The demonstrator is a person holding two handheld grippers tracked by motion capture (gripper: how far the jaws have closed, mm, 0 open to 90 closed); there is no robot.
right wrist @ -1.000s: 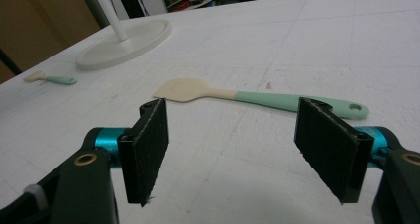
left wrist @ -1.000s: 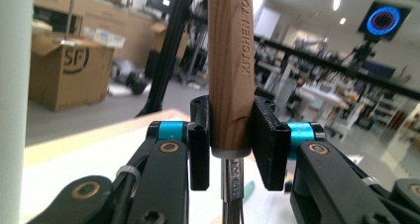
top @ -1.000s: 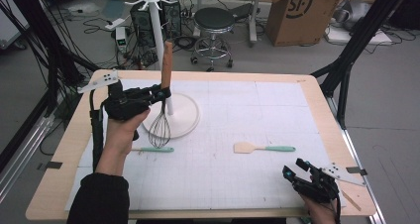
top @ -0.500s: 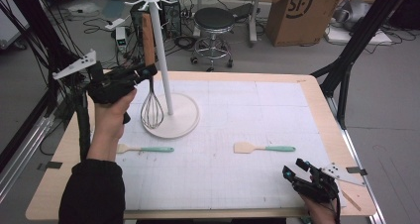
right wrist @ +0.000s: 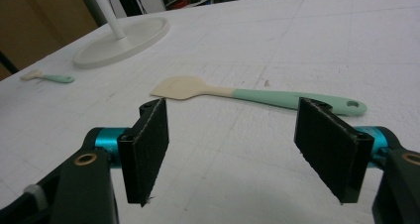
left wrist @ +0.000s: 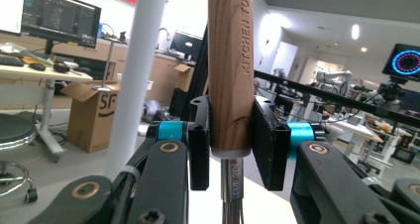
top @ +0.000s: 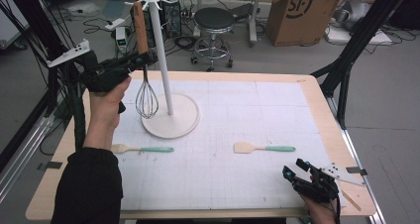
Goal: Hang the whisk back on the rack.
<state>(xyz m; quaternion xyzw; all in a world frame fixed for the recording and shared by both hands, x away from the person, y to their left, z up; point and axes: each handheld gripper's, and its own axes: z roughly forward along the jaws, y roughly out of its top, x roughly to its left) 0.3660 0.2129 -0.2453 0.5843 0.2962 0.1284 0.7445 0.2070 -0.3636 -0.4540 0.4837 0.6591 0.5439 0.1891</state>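
Wooden whisk handle sits clamped in my left gripper jaws, upright beside the rack post. I judge hanging is underway; next, lift its top toward a hook. My right gripper rests wide, empty, on the surface.

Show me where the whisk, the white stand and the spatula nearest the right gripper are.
whisk (top: 147, 101): high view, on its wire loops.
white stand (top: 159, 60): high view, on its upright pole.
spatula (top: 267, 148): high view, on its mint green handle, near the pale blade.
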